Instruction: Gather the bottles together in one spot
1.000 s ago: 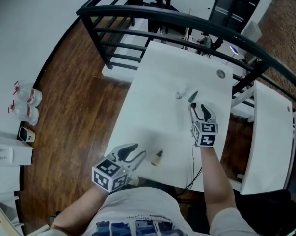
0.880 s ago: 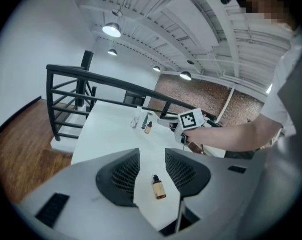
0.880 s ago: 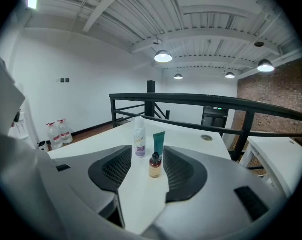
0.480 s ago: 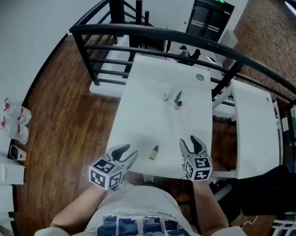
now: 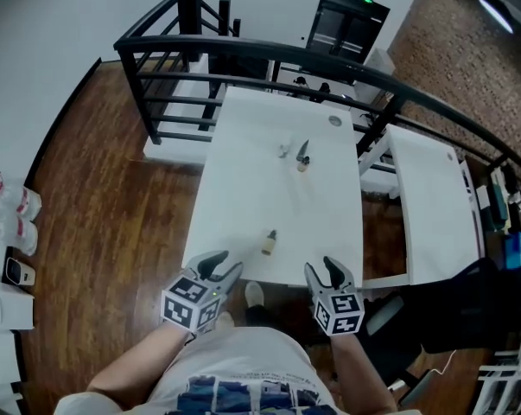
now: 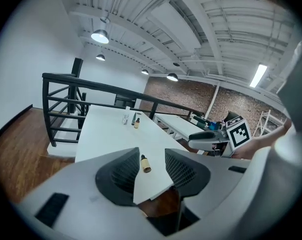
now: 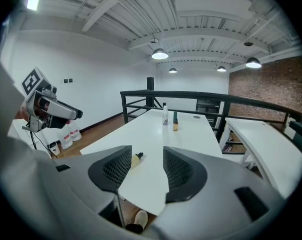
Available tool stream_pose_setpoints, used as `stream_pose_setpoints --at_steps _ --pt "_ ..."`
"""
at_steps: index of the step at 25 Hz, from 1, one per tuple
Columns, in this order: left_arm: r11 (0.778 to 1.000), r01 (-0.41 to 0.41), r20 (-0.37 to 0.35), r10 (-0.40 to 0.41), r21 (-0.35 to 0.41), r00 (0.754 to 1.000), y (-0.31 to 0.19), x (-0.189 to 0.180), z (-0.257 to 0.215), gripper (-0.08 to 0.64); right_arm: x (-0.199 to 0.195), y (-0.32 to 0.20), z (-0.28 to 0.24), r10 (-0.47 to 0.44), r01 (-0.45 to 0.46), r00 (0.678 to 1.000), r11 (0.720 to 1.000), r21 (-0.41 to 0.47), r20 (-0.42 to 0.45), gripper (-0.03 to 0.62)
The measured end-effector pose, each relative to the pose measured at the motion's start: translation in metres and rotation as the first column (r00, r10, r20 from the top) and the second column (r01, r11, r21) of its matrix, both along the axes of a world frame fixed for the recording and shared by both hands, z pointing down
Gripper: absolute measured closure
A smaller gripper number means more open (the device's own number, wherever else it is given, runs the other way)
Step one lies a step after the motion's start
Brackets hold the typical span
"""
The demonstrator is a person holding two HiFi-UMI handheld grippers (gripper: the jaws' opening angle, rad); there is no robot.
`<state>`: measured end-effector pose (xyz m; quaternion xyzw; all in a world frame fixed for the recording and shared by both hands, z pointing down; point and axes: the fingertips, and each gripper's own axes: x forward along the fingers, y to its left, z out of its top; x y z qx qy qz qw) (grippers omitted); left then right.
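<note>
Overhead view of a long white rectangular counter (image 5: pixel 243 188) on a brown wood-plank floor (image 5: pixel 113 206). A black metal railing (image 5: pixel 243 52) curves round its far end. A second white table (image 5: pixel 424 206) stands to the right, with a red brick wall (image 5: pixel 467 33) beyond. A small amber glass bottle with a black cap (image 5: pixel 268 243) lies on its side near the near edge. Well apart from it, at the far end, three bottles stand close together: a clear bottle (image 5: pixel 283 151), a dark green bottle (image 5: pixel 304 148) and a second small amber bottle (image 5: pixel 301 164). The left hand-held gripper (image 5: pixel 225 264) and right hand-held gripper (image 5: pixel 323 268) hang off the near edge, jaws apart, with nothing between them.
</note>
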<state>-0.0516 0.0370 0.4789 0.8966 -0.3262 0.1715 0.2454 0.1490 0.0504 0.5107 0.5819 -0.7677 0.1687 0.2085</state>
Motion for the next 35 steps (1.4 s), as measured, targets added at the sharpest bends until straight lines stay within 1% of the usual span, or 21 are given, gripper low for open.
stream_pose_setpoints --at_steps 4,8,13,19,24,26,27,28,30,32,34,35 --pt "1.000 -0.022 -0.016 0.022 0.007 1.000 0.021 -0.009 0.003 0.414 -0.025 0.020 0.007 -0.027 0.026 1.000 0.999 -0.024 -0.013 0.368" --pt "1.000 -0.020 -0.012 0.020 0.018 1.000 0.031 -0.020 0.005 0.414 -0.045 0.016 0.029 -0.079 0.078 0.997 0.995 -0.069 -0.023 0.370" --pt "1.000 0.006 -0.011 -0.006 0.000 1.000 0.040 -0.039 0.009 0.414 -0.071 -0.010 0.072 -0.138 0.137 0.990 0.973 -0.185 0.012 0.368" --pt "0.998 0.059 0.013 -0.058 -0.032 0.998 0.035 -0.058 0.017 0.414 -0.091 -0.058 0.123 -0.123 0.137 0.990 0.944 -0.301 0.066 0.368" --pt "0.994 0.083 0.033 -0.081 -0.066 0.996 0.017 -0.054 0.027 0.414 -0.093 -0.088 0.164 -0.121 0.129 0.992 0.904 -0.407 0.045 0.370" --pt "0.993 0.084 0.040 -0.081 -0.080 0.996 0.008 -0.047 0.031 0.414 -0.092 -0.090 0.175 -0.149 0.151 0.988 0.882 -0.447 0.040 0.370" --pt "0.993 0.083 0.044 -0.079 -0.086 0.996 0.003 -0.043 0.032 0.414 -0.091 -0.090 0.178 -0.175 0.167 0.984 0.874 -0.457 0.026 0.389" --pt "0.993 0.081 0.047 -0.077 -0.091 0.996 -0.002 -0.038 0.033 0.414 -0.090 -0.091 0.180 -0.202 0.186 0.979 0.872 -0.453 0.012 0.423" --pt "0.992 0.075 0.051 -0.070 -0.102 0.996 -0.014 -0.027 0.035 0.414 -0.085 -0.093 0.177 -0.236 0.219 0.972 0.878 -0.426 0.013 0.426" --pt "0.991 0.065 0.049 -0.060 -0.117 0.997 -0.024 -0.015 0.038 0.414 -0.080 -0.095 0.167 -0.234 0.244 0.970 0.887 -0.392 0.074 0.428" --pt "0.989 0.053 0.031 -0.049 -0.140 0.998 -0.034 -0.001 0.040 0.414 -0.076 -0.098 0.146 -0.202 0.260 0.960 0.901 -0.347 0.195 0.428" --pt "0.987 0.046 0.011 -0.045 -0.156 0.999 -0.038 0.007 0.042 0.414 -0.074 -0.100 0.133 -0.181 0.263 0.948 0.910 -0.321 0.262 0.429"
